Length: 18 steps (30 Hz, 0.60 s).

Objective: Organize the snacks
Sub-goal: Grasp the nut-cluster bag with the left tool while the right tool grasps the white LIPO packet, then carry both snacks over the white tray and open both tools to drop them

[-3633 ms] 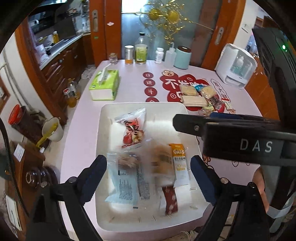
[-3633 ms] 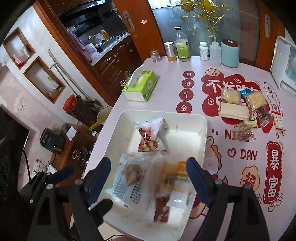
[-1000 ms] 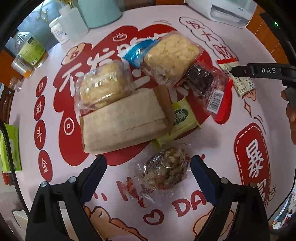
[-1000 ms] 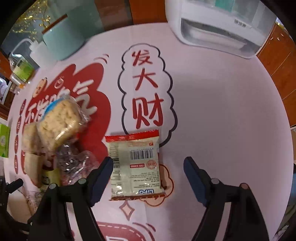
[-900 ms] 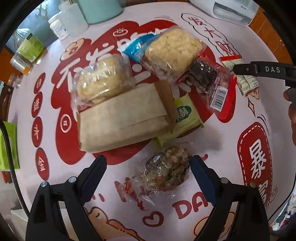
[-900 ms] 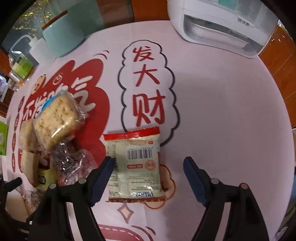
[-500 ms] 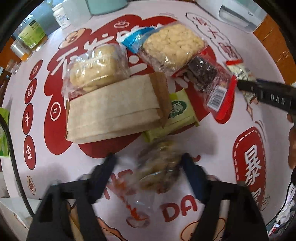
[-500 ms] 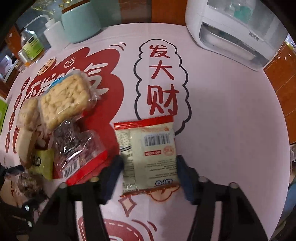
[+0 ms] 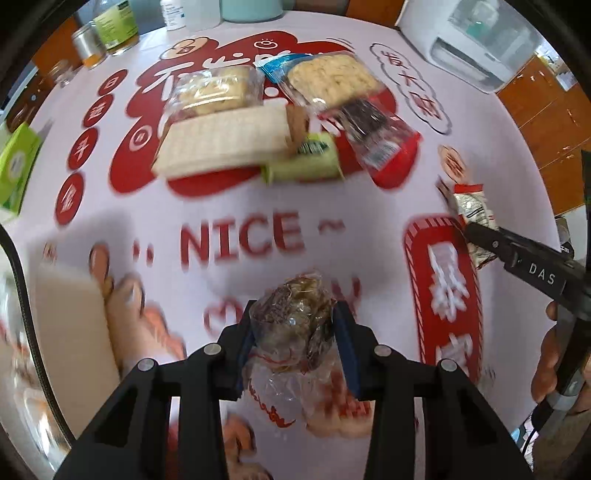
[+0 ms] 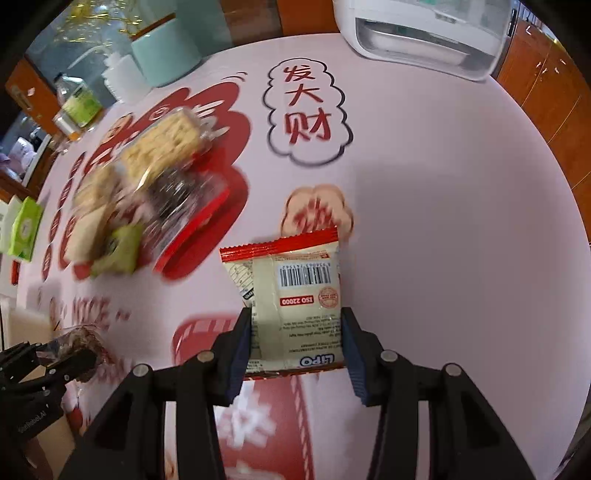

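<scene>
My left gripper [image 9: 295, 306] is closing, and its pads press on a clear-wrapped brown nut snack [image 9: 295, 288] held just above the pink printed tablecloth [image 9: 240, 199]. My right gripper [image 10: 295, 314] is closing too, its pads on the sides of a red-and-white biscuit packet [image 10: 295, 273] with a barcode. In the left wrist view the right gripper [image 9: 476, 229] shows at the right edge with the biscuit packet [image 9: 471, 203]. A pile of wrapped snacks [image 9: 229, 144] lies beyond both grippers. The white tray [image 9: 66, 314] sits at the left edge.
A green tissue box [image 9: 14, 166] stands at the far left. Bottles and jars [image 9: 114, 29] and a teal canister [image 10: 166, 55] line the table's back edge. A white appliance [image 9: 476, 48] sits at the back right. A person's hand [image 9: 550, 369] holds the right gripper.
Both grippers went from open around their snacks to shut on them. Both then pulled back from the pile toward the near side, and the tray's corner came into the left view.
</scene>
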### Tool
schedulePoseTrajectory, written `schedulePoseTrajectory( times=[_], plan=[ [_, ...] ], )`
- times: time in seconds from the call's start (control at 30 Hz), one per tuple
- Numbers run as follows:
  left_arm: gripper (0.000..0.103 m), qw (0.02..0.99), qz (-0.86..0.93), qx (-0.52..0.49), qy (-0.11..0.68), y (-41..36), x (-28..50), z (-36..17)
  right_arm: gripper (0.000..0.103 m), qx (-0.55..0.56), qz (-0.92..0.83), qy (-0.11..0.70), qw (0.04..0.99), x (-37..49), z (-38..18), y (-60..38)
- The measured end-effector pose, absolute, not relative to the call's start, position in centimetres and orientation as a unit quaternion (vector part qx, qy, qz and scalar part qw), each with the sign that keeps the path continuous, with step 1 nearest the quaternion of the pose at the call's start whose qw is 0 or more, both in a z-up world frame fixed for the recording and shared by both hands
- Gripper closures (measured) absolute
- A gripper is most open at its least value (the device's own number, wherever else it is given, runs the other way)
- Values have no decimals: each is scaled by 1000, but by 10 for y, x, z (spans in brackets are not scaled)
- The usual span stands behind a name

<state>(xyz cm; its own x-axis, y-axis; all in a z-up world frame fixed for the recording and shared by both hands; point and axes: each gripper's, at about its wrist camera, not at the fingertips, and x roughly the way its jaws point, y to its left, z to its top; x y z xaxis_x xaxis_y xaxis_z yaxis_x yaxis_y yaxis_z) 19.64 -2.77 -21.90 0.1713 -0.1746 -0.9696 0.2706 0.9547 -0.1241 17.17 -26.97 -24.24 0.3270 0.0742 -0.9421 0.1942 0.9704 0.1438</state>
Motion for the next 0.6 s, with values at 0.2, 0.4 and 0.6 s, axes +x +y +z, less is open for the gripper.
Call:
schedulePoseTrajectory(
  times=[0.2,0.4,0.6],
  plan=[
    [65,782,-117,33,612,-8,126,-186,57,125,11,582,803,121,-220,-238],
    [65,808,-76,-2,584,26,82,-150,57,93,65,554,825,95,-177,-199],
    [64,838,-17,-25,545,74,47,-111,57,59,120,484,865,78,-115,-157]
  ],
)
